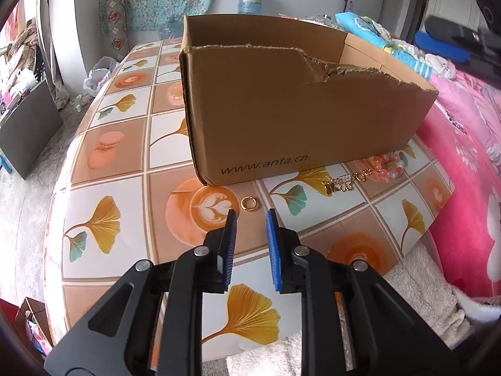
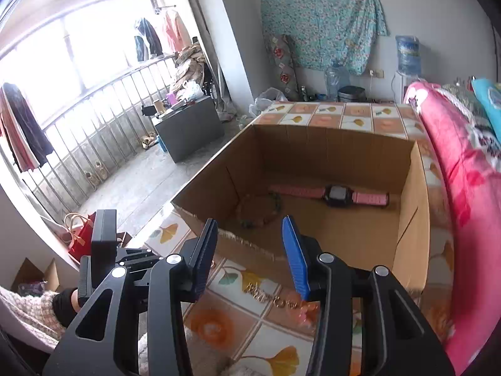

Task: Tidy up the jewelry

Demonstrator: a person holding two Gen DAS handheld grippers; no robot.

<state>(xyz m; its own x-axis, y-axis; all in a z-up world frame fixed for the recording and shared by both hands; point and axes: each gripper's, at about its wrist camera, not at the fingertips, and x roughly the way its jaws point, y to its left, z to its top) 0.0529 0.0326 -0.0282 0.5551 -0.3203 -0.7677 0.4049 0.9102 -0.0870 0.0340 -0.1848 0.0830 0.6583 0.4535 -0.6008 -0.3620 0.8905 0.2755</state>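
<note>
Gold ring (image 1: 249, 203) flat on table, left tool (image 1: 250, 216) apart, right tool (image 2: 250, 228) apart, seemingly empty.

We count one cardboard box (image 1: 300, 116) on the patterned table (image 1: 103, 219), its torn front wall toward the near edge. Inside it, against the far wall, we see one pink-strapped watch (image 2: 336, 195) and one beaded bracelet (image 2: 258, 209), two pieces in all. Outside the box, along its front wall, we count three more pieces: one gold ring (image 1: 249, 203) near the box's front left corner, one gold letter charm piece (image 1: 344, 182) further right, and one pink bead bracelet (image 1: 386, 164) toward the table's right edge. That makes five jewelry pieces visible. Two grippers show, one in each view.
</note>
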